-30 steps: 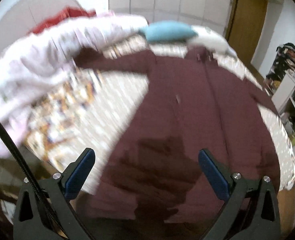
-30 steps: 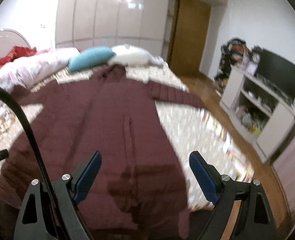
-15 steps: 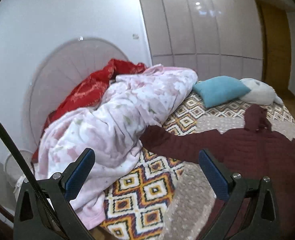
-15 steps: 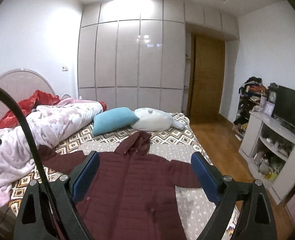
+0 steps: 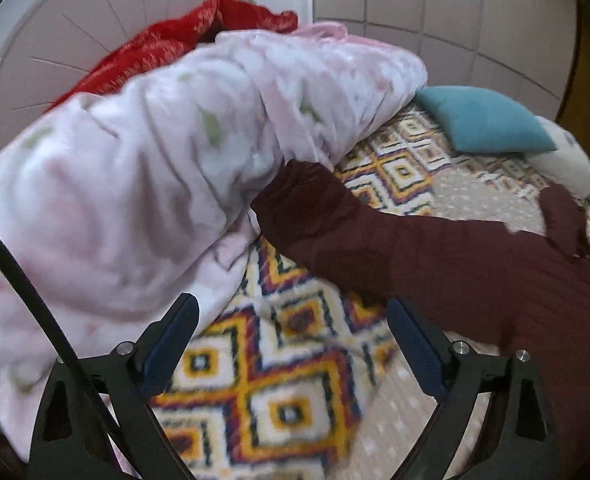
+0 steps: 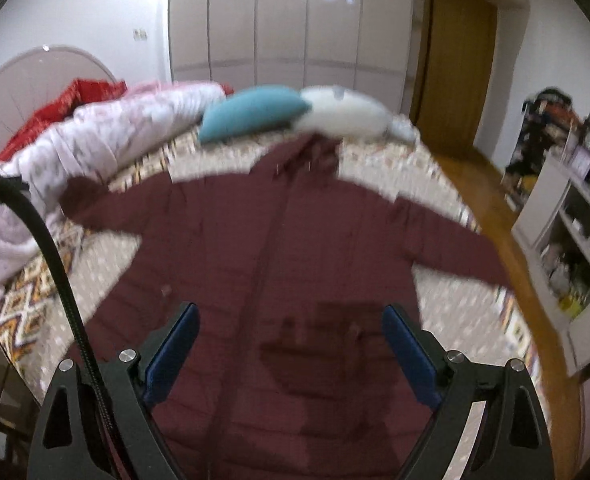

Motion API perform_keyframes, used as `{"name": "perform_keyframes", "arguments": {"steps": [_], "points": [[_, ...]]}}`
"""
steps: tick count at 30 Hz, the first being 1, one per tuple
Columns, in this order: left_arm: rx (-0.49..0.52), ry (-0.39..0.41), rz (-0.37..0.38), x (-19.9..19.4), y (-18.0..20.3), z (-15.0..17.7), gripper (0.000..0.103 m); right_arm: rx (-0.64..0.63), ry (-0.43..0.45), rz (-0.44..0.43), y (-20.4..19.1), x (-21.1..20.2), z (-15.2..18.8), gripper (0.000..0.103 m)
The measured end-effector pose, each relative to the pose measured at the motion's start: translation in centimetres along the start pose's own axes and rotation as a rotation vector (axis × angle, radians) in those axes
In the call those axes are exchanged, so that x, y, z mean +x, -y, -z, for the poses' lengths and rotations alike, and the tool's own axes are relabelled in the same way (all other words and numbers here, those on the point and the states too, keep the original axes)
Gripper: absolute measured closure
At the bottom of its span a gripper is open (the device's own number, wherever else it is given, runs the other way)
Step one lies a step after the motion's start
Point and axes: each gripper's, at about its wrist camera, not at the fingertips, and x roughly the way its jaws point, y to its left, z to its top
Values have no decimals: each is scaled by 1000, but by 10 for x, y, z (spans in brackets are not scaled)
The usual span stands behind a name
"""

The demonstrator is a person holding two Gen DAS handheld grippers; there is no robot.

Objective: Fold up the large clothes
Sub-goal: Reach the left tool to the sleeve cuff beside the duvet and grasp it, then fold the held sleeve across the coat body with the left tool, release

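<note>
Soft indoor light, ceiling lamps glaring off the glossy wardrobe (image 6: 287, 20), motion blur smearing the coat (image 6: 279, 264) and quilt (image 5: 143, 168), a dark shadow on the coat, fisheye corners black.

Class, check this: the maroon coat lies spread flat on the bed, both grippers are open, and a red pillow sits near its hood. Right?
Not quite. The pillow near the hood is teal, as the right wrist view shows. The maroon coat is spread flat, and the left gripper and right gripper are open.

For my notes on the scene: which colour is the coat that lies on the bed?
The coat is dark maroon, quilted; the right wrist view shows it best.
</note>
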Motion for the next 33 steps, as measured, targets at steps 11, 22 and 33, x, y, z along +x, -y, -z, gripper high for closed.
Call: {"name": "perform_keyframes", "arguments": {"steps": [11,22,33], "points": [[-44,-76,6,172,-10,-52,8,20,-150,101,6,81,28,8],[-64,-55,-8,174,-2,-54,95,43,-215,167,15,116,37,10],[172,169,296,-56,141,-45,96,151,-117,70,43,70,44,10]]}}
